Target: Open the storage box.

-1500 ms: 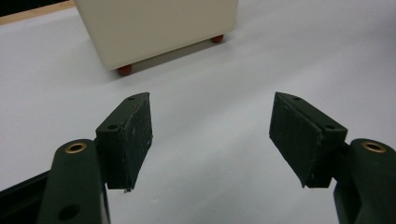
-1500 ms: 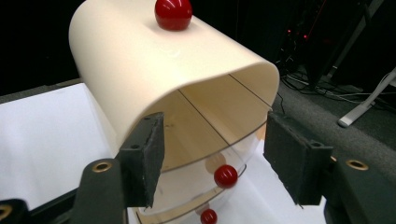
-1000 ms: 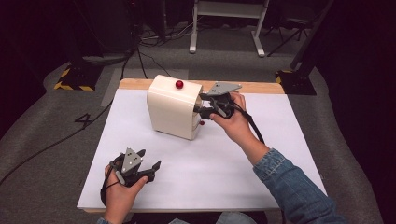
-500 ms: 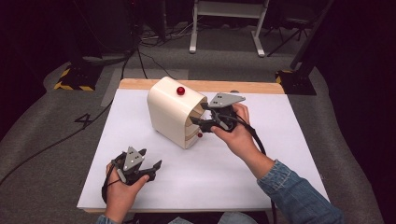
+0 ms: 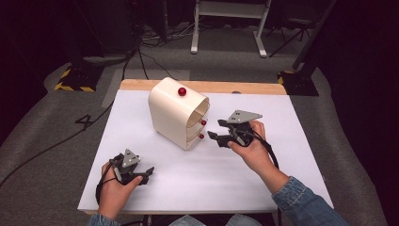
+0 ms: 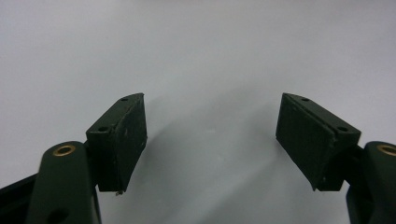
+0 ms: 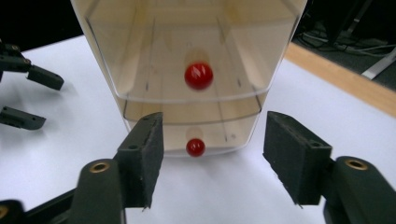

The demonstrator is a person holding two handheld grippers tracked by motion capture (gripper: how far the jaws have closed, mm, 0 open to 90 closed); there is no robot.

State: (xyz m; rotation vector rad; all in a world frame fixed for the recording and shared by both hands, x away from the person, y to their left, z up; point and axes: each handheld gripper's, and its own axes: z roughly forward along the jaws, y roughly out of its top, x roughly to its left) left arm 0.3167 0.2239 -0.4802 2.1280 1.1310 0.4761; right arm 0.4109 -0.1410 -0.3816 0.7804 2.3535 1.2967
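Table (image 5: 282,188): white sheet over a wooden top, pale wood edge showing along the far side.
Cabinet (image 5: 176,113): small cream plastic drawer unit with a rounded top, standing upright at the far middle of the table, front turned toward the person's right.
Knobs: round red knob (image 5: 181,91) up on the top; two more red knobs on the drawer fronts, the upper (image 5: 203,122) above the lower (image 5: 201,136).
Drawers, right gripper view: translucent drawer fronts, the upper red knob (image 7: 198,76) and the lower red knob (image 7: 195,147) dead ahead.
Right gripper (image 5: 215,136): black two-jaw tool with a grey three-cornered plate, held in the right hand (image 5: 249,150), just beside the cabinet front, level with the lower drawers.
Right jaws: spread wide, nothing between them, pads (image 7: 144,154) flanking the lower knob but short of it.
Left gripper (image 5: 147,173): black, grey plate on top, held in the left hand (image 5: 113,190) at the near left of the table, well apart from the cabinet.
Left jaws: parted wide over bare white sheet, gripping nothing, pads (image 6: 123,135) clear of the surface.
Sleeve (image 5: 306,207): blue denim on the right forearm.
Floor (image 5: 42,141): grey carpet, black cables trailing across it.
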